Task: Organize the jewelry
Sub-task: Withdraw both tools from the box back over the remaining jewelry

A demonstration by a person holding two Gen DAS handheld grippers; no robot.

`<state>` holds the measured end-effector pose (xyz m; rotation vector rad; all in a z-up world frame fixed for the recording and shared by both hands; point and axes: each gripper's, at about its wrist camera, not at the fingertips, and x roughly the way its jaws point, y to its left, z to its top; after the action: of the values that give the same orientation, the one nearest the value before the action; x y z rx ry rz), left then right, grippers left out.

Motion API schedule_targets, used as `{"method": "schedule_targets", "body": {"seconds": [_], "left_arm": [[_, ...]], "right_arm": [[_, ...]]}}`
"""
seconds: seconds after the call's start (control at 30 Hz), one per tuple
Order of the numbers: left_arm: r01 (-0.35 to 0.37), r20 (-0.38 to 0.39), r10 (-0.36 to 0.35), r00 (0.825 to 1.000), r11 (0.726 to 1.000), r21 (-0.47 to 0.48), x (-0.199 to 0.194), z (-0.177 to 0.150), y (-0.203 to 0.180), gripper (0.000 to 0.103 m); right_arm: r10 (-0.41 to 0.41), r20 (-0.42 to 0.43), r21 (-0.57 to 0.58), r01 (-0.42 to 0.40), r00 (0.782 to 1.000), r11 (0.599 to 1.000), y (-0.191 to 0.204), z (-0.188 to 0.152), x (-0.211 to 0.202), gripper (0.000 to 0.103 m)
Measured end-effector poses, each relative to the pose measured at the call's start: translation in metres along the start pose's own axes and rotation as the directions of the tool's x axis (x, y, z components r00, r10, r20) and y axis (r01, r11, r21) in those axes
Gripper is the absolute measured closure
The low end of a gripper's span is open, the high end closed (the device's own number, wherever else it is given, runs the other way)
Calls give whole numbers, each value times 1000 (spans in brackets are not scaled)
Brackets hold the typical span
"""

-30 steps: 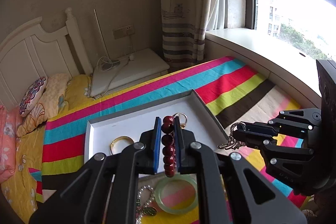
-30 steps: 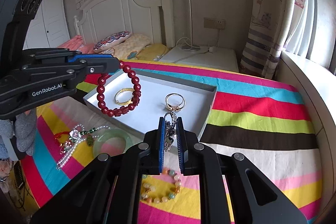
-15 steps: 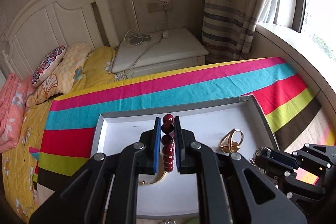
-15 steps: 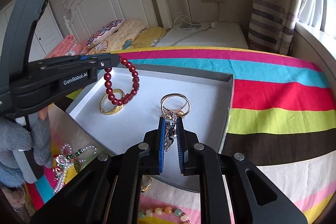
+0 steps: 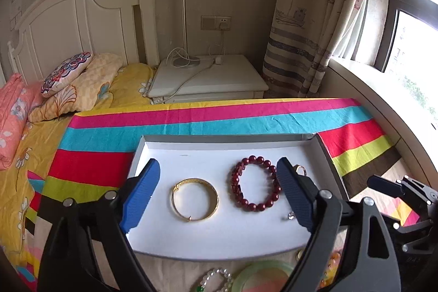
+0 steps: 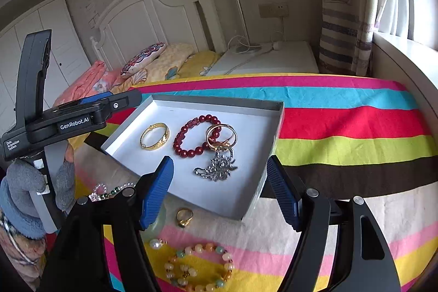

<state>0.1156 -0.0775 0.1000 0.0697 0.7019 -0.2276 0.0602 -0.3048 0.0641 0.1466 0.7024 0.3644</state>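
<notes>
A white tray [image 5: 191, 159] lies on the striped bedspread. My left gripper [image 5: 218, 164] hovers over it with its jaws opening and nothing pressed between the pads. The red bead bracelet [image 5: 237, 184] lies flat on the tray floor beside a gold bangle [image 5: 215, 200]. My right gripper [image 6: 219, 164] is also opening above the tray's near corner. A silver pendant [image 6: 217, 171] lies loose below it, touching a pair of gold rings [image 6: 222, 137]. The same view shows the red bracelet [image 6: 191, 153], the gold bangle [image 6: 164, 137] and the left gripper [image 6: 120, 99] at the tray's left edge [image 6: 128, 127].
On the bedspread in front of the tray lie a gold ring [image 6: 184, 218], a pearl [image 6: 156, 244], a pastel bead bracelet [image 6: 199, 267], a jade bangle [image 5: 262, 275] and a pearl string [image 6: 109, 192]. A gloved hand [image 6: 22, 188] holds the left gripper. A nightstand [image 5: 208, 78] stands behind the bed.
Both grippers went from shut to open. The red bracelet left the left pads and now lies in the tray. The silver pendant dropped from the right pads onto the tray by the gold rings.
</notes>
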Motion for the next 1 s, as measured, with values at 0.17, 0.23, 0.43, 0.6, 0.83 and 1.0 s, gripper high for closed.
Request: {"method": "schedule_targets", "body": {"seconds": [0.17,0.23,0.43,0.6,0.83,1.0], "left_arm": [[-14,25,13,1000,999,39,-40,-34,5,11],[-16,35,14,999,999,48,-57,-52,8,10],[34,70,-33,997,999,-2,-105,-113,20,5],[36,81,-33,996,998,-43,-121,-159,29,5],[129,79,-121,989,986,-103,-115,-182,41,5],[185,112,-175,978,979,-89,-118,-183,41,5]], "right_arm": [[-10,14,1,10,1000,1000,-4,-24,-25,34],[-30,-5,20,30,1000,999,-8,-34,-29,34],[-64,-66,78,69,996,995,-14,-65,-28,34],[-104,-96,42,108,990,993,-5,-76,-23,34],[-186,-143,-32,184,972,982,10,-79,-8,37],[-202,-178,-47,196,963,979,10,-81,0,58]]}}
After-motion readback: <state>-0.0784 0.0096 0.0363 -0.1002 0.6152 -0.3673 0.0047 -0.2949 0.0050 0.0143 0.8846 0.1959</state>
